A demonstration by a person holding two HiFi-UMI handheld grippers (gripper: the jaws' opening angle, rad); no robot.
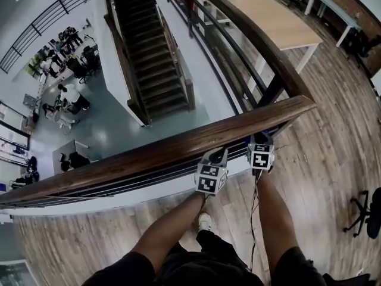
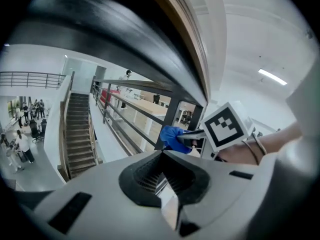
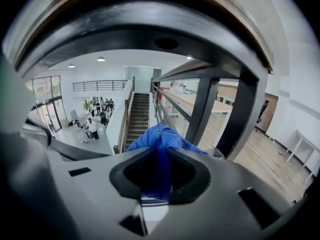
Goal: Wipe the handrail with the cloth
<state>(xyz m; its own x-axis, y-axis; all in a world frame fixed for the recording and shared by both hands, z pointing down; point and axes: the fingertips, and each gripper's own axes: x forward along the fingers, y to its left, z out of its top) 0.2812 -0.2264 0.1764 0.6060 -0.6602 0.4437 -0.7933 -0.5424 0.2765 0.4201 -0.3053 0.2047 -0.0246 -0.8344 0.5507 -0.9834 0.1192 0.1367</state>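
Note:
The wooden handrail (image 1: 166,151) runs from lower left to a corner at the right. Both grippers sit just under its near edge, side by side, with their jaws hidden below the wood in the head view. My right gripper (image 1: 261,142) (image 3: 157,151) is shut on a blue cloth (image 3: 160,139), which bunches out past the fingertips below the rail's dark underside (image 3: 150,29). My left gripper (image 1: 216,157) (image 2: 162,155) is shut with nothing between its fingers. From the left gripper view, the blue cloth (image 2: 174,137) shows in the right gripper beside it.
Black metal balustrade posts (image 3: 200,109) stand right behind the cloth. Beyond the rail is an open drop to a lower floor with people (image 1: 68,94) and a staircase (image 1: 149,58). A wooden table (image 1: 280,19) and an office chair (image 1: 366,213) stand on this level.

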